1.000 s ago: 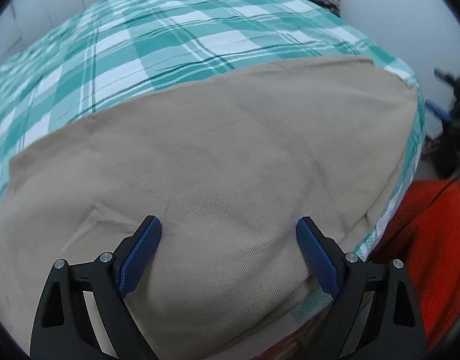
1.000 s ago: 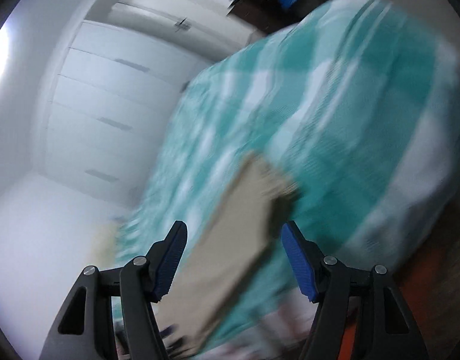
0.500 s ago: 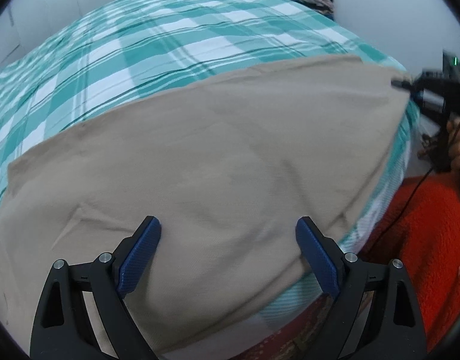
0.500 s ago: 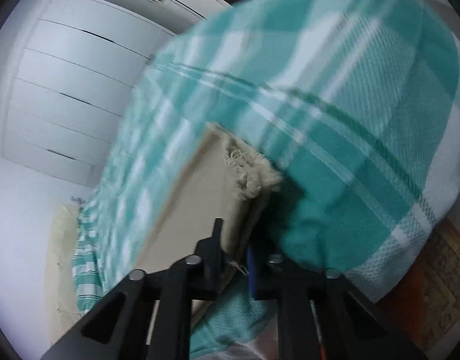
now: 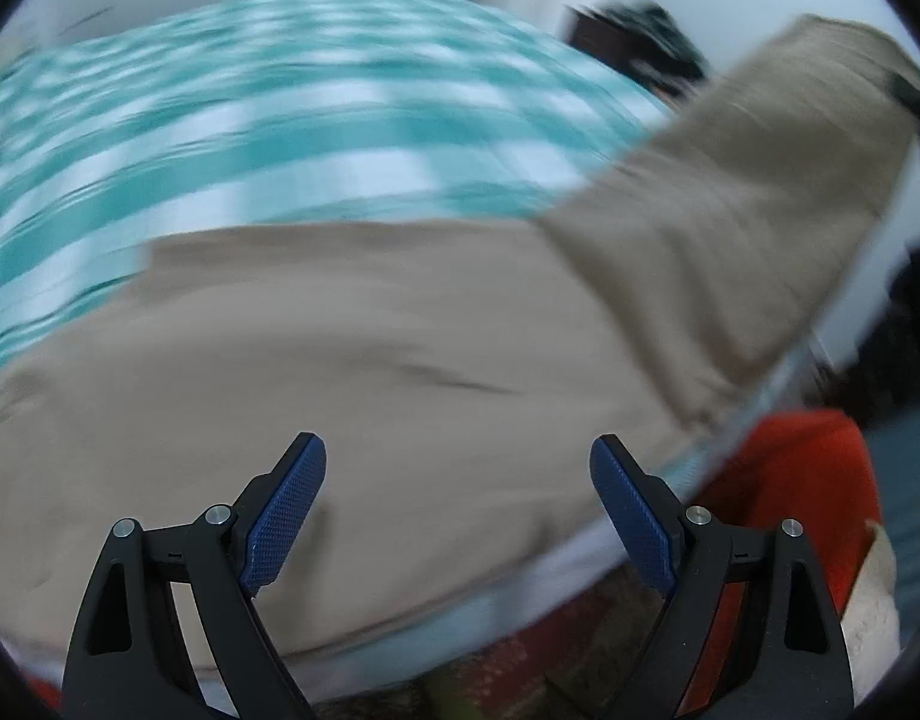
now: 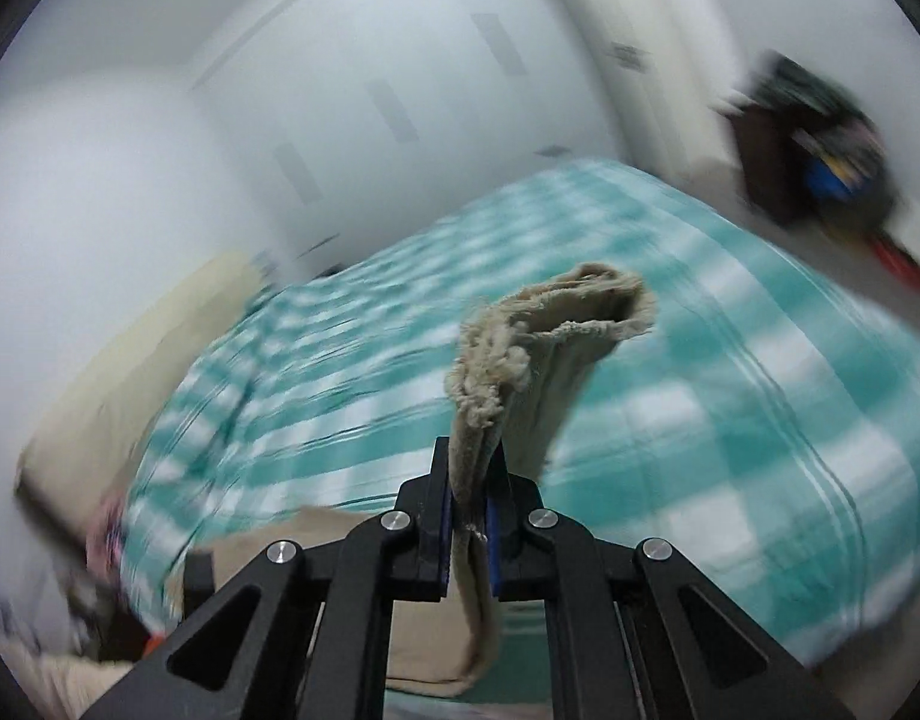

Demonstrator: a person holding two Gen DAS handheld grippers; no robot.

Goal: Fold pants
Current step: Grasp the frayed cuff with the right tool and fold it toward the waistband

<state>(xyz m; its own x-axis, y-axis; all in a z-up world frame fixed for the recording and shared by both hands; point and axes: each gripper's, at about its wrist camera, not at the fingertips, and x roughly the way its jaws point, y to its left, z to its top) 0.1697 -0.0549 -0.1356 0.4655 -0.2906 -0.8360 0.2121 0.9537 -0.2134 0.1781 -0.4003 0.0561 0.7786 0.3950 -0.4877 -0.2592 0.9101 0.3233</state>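
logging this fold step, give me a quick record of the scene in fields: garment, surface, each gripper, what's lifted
garment: beige pants, mostly flat on the bed
surface: teal and white plaid bedspread
left gripper: open, empty, above the pants
right gripper: shut on the frayed hem of a pant leg
lifted: hem end raised off the bed, leg hanging in the air
image quality: both views motion-blurred
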